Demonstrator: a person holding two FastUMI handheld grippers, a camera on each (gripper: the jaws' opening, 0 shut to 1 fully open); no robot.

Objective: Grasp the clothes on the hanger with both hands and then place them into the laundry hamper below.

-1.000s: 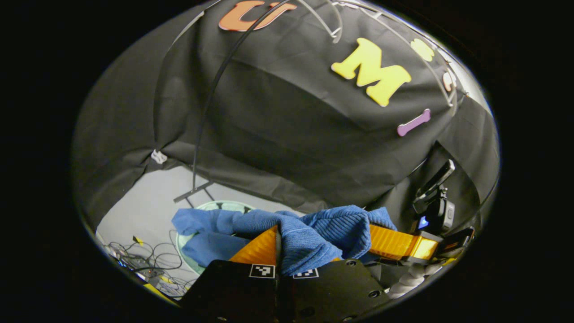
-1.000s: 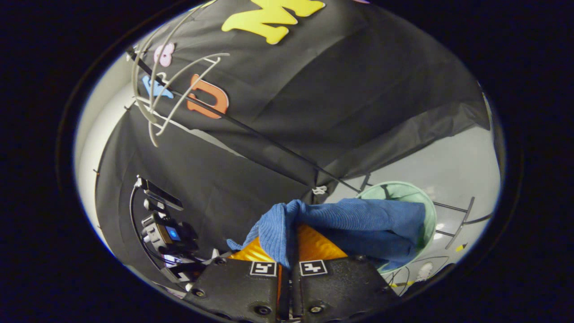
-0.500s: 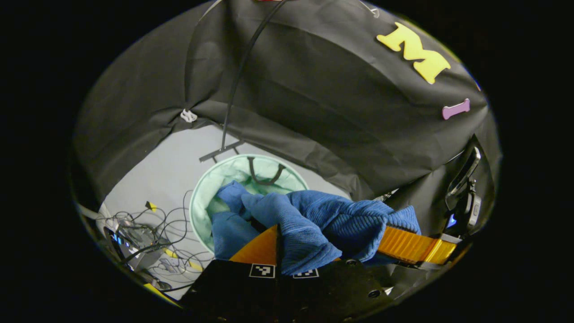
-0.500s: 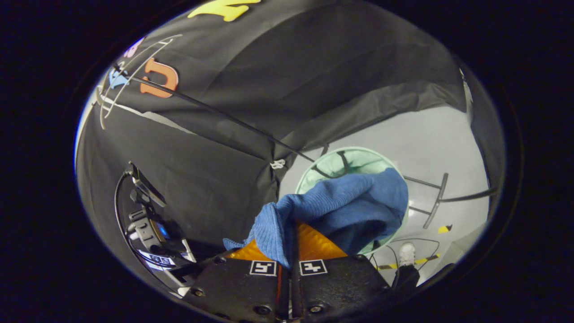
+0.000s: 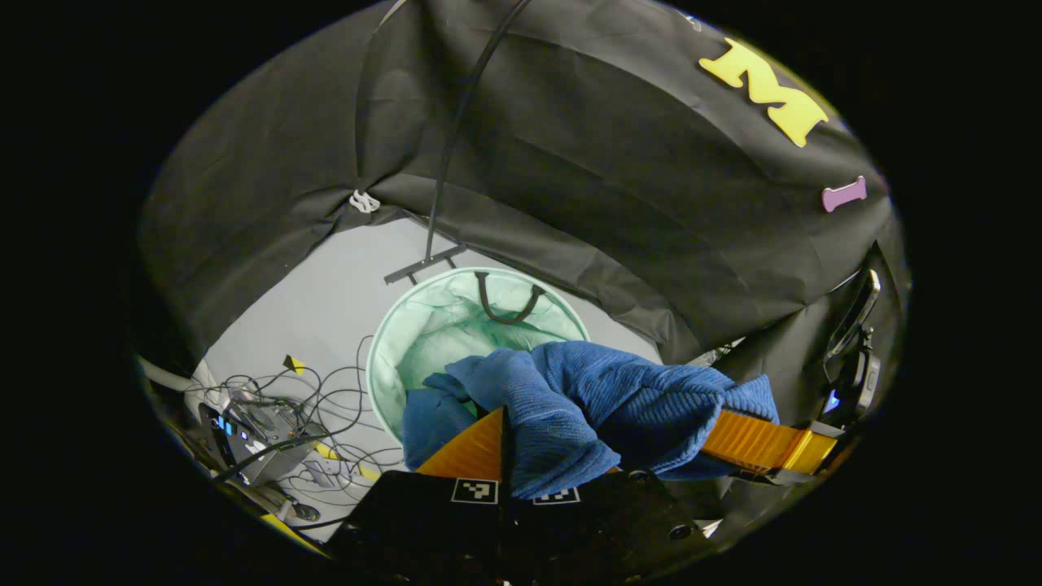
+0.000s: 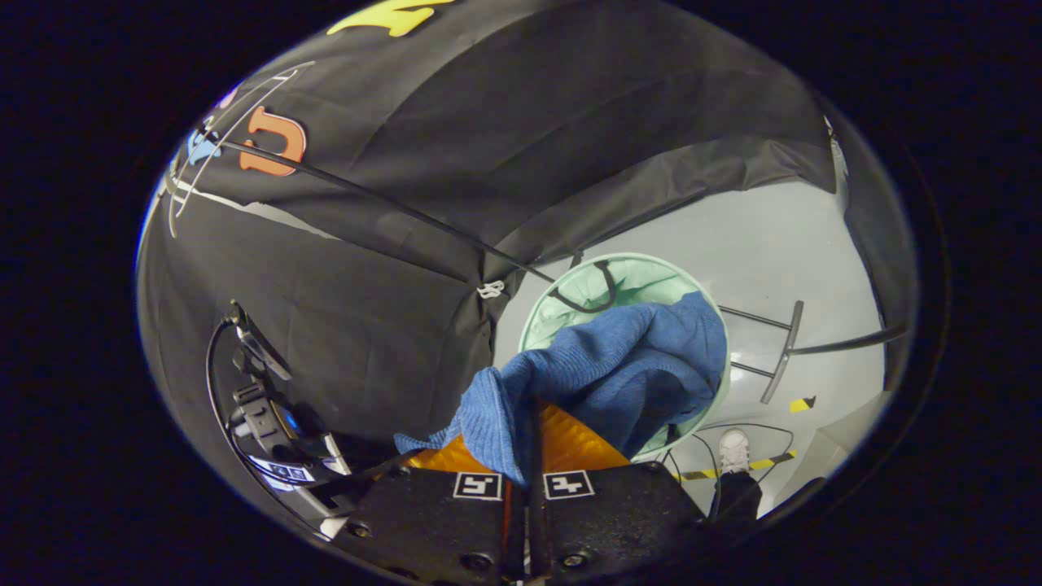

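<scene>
A blue knitted garment point(image 5: 586, 407) hangs bunched between the two grippers, above a round mint-green laundry hamper point(image 5: 423, 325) on the grey floor. My left gripper point(image 5: 509, 431) is shut on one fold of it. In the right gripper view the same blue garment point(image 6: 619, 366) drapes over the hamper point(image 6: 562, 309), and my right gripper point(image 6: 525, 423) is shut on its near edge. The right gripper's finger point(image 5: 765, 443) shows in the left gripper view, poking out from under the cloth. The left gripper's body point(image 6: 277, 431) sits at the lower left of the right gripper view.
A black rack foot point(image 5: 423, 264) and its pole stand just behind the hamper. Tangled cables and a small device point(image 5: 260, 415) lie on the floor to the left. Empty hangers point(image 6: 212, 138) hang on the rail. A person's white shoe point(image 6: 733, 449) stands near yellow floor tape.
Both grippers have come down and tilted toward the floor with the garment. The hamper's mouth now shows more fully under the cloth, and the hangers have slid up and away.
</scene>
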